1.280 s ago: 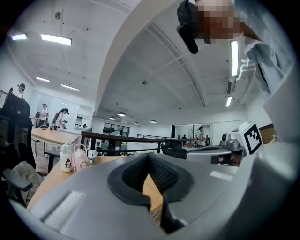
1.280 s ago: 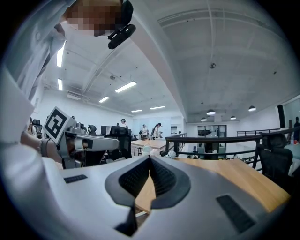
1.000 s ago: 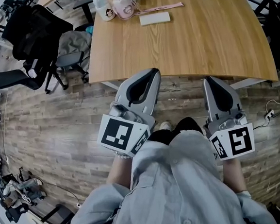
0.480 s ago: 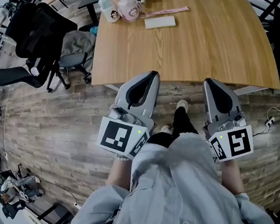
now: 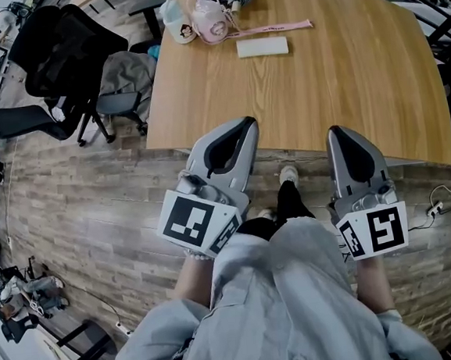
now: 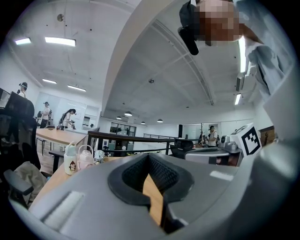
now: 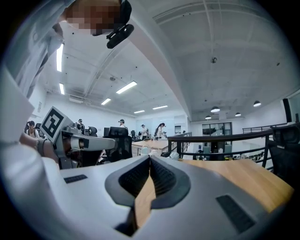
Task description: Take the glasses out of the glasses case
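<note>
Left gripper (image 6: 149, 157): I see its jaws closed, the pads meeting at the tip with nothing between them. Only the wood of the table shows through the slot behind the pads.
Right gripper (image 7: 150, 158): I see the same here, jaws together and empty, touching nothing.
Where I hold them: in the head view both tips reach just over the table's (image 5: 358, 85) near edge, left gripper (image 5: 246, 126) and right gripper (image 5: 337, 132) side by side and apart.
Edges: the near edge runs under both tips; the table's left edge is just left of the left gripper.
Open room: I see bare wood ahead of both grippers across the middle of the table.
Glasses case (image 5: 262, 47): a flat white case, closed, lying on the far part of the table, well apart from both jaws and roughly ahead of the left one.
Near the case: a pink strap (image 5: 275, 28) just behind it and a pink bottle (image 5: 211, 20) to its left.
</note>
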Demonstrator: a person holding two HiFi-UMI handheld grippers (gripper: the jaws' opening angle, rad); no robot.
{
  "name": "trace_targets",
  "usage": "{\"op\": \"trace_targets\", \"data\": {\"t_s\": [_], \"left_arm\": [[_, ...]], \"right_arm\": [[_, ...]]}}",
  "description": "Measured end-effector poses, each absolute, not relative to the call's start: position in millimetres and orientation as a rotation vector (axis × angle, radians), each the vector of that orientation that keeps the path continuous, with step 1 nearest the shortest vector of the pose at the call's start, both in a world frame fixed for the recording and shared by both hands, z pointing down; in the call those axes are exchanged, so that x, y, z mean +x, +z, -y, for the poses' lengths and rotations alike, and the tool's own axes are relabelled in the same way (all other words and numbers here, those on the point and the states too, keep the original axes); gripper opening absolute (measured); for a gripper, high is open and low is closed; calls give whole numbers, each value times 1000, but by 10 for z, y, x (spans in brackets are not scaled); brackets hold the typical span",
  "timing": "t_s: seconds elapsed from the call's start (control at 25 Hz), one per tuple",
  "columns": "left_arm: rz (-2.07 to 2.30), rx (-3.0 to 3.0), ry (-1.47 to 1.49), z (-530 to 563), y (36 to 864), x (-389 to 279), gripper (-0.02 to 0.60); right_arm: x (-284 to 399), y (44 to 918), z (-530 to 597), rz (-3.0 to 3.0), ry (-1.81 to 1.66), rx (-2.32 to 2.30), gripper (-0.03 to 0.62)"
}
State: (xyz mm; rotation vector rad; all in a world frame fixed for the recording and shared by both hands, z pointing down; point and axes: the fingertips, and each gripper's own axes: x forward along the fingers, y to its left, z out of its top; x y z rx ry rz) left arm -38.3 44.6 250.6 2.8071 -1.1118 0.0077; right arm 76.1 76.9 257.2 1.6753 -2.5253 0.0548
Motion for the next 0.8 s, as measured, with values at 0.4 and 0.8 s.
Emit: {"op": "trace_targets", "data": {"t_s": [0.4,0.8], "left_arm": [[1164,2751,46,114,2507,-143,5],[1288,2720,53,605,2497,15,5]], "right_arm": [[990,2569,-95,2576,66,1600,2],[1214,2607,540,2638,78,1484,2]]}}
